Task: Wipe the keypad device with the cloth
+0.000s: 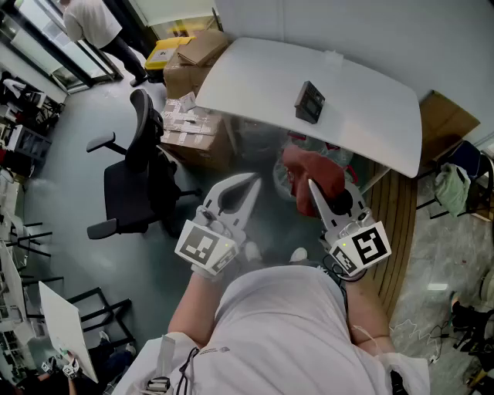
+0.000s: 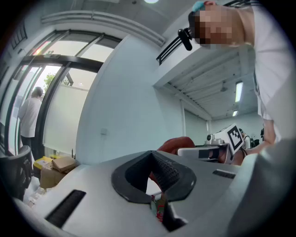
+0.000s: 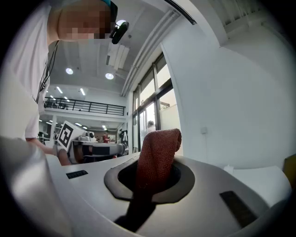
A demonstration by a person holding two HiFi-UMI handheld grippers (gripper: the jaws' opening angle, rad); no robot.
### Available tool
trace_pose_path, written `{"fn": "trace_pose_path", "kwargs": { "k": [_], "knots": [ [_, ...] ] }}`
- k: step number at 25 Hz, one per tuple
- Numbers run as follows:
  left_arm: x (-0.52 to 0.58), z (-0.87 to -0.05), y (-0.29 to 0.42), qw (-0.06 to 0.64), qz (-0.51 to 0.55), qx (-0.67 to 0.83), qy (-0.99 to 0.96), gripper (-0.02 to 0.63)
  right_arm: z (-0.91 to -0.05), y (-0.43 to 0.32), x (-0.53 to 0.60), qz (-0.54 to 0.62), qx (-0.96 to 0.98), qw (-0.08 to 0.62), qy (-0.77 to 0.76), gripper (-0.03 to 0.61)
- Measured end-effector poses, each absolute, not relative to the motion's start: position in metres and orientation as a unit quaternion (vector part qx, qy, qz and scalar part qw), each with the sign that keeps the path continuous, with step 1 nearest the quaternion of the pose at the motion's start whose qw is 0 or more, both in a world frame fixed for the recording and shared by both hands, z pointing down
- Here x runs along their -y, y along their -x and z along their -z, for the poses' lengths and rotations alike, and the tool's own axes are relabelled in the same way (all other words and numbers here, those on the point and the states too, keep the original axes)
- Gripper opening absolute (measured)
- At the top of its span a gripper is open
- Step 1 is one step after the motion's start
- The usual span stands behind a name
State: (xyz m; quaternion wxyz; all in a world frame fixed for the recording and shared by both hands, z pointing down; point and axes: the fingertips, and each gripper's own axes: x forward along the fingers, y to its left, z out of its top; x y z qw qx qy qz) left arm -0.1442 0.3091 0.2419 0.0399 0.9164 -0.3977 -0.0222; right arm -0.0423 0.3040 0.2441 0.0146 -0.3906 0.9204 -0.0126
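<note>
The keypad device point(image 1: 309, 102), a small dark box, lies on the white table point(image 1: 370, 108) ahead of me. A red cloth point(image 1: 312, 171) hangs bunched from my right gripper point(image 1: 314, 187), which is shut on it and held below the table's near edge, apart from the device. In the right gripper view the cloth point(image 3: 157, 152) stands up between the jaws of the right gripper point(image 3: 150, 187). My left gripper point(image 1: 252, 182) is beside it on the left, shut and with nothing in it. The left gripper view shows the left gripper point(image 2: 156, 187) shut, with the red cloth point(image 2: 178, 142) beyond.
A black office chair point(image 1: 135, 177) stands on the floor to the left. Cardboard boxes point(image 1: 193, 62) are stacked by the table's left end. A person point(image 1: 89, 19) stands far off at the top left. Wooden slats point(image 1: 401, 224) run along the right.
</note>
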Motion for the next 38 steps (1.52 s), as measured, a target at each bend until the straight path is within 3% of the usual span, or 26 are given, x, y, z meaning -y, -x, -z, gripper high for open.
{"fn": "trace_pose_path", "kwargs": {
  "k": [20, 38],
  "knots": [
    [-0.284, -0.265, 0.066, 0.040, -0.001, 0.406, -0.913, 0.011, -0.262, -0.044, -0.275, 0.054, -0.917, 0.044, 0.393, 0.054],
    [-0.068, -0.301, 0.137, 0.059, -0.012, 0.346, -0.936, 0.011, -0.293, 0.023, -0.075, 0.082, -0.888, 0.013, 0.453, 0.054]
  ]
}}
